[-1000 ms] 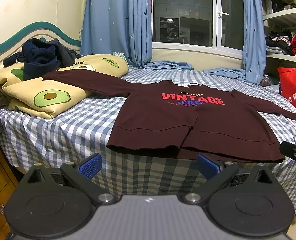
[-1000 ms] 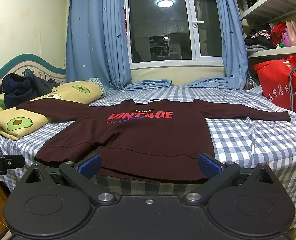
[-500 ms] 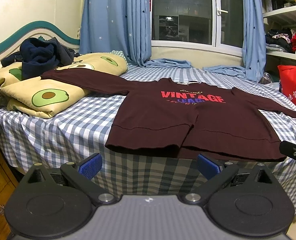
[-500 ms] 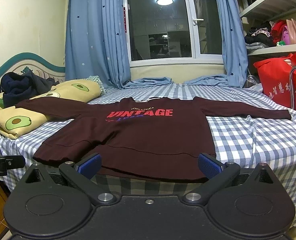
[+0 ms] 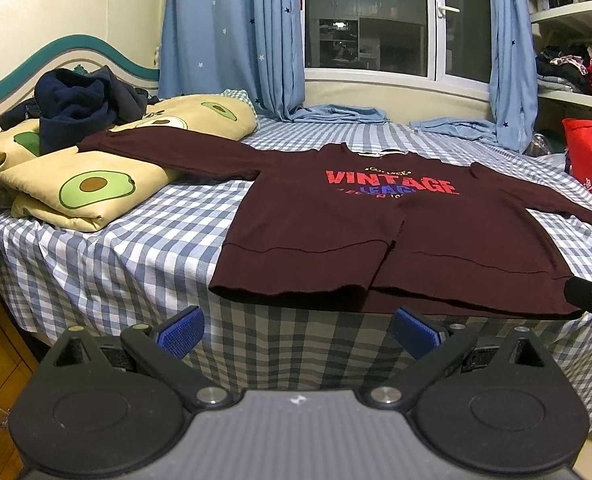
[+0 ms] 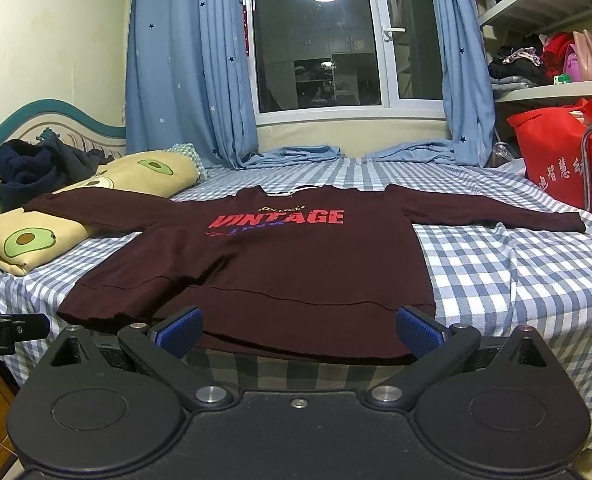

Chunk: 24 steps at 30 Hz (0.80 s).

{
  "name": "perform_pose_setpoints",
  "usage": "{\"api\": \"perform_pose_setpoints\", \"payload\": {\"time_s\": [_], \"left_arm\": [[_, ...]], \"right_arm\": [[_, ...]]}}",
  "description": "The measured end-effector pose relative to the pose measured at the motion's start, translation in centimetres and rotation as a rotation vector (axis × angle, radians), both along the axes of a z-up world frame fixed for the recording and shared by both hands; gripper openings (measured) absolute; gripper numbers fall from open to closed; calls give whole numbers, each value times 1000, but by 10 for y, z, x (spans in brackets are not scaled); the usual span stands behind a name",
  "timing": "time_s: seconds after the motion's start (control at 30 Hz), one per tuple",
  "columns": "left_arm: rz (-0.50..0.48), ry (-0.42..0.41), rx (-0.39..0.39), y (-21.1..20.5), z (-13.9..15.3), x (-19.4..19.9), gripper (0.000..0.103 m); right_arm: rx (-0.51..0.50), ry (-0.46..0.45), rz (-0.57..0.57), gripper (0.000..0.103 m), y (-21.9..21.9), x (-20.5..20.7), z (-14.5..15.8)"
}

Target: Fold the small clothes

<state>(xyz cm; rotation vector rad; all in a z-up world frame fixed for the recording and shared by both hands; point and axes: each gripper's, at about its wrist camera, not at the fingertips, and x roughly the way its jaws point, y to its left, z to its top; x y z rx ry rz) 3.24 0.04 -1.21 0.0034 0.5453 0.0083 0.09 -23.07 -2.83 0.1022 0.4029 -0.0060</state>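
Sweatshirt (image 5: 380, 240), dark maroon with red "VINTAGE" lettering, lies chest-up and spread on the bed (image 5: 136, 248) straight ahead of both hand-held grippers, its hem nearest them and hanging slightly over the mattress edge. One sleeve runs out to the left and rests on the avocado-print pillows (image 5: 80, 188); the other stretches flat to the right across the checked sheet. A lengthwise ridge runs up the body from the hem, so it is not lying perfectly smooth.

It looks a soft, limp knit of modest weight: it should drape and sag when lifted, and the ribbed hem band and cuffs seem the firmest places to pinch.

Left hand-held gripper (image 5: 296, 330) sits below the hem's left half, fingers spread wide and holding nothing. Right hand-held gripper (image 6: 298, 330) faces the hem's right half just ahead of its blue pads (image 6: 178, 330), likewise spread and empty.
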Motion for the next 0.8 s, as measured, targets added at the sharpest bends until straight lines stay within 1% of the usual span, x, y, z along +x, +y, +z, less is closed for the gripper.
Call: {"api": "perform_pose_setpoints", "payload": {"time_s": [0.23,0.5,0.7,0.8], "left_arm": [[-8,25,7,-3,-3,17,102],[-14,79,23,-13,-2,45,102],[-19,138,27,-32,6,80,102],[-36,169,-3,-45,13,105,102]], "right_arm": [[6,22,-5,103,-1,13,-2],[30,55,-15,103,-9,35,-3],[40,98,-15,103,-28,64,1],[11,133,-19,103,-42,85,4]]}}
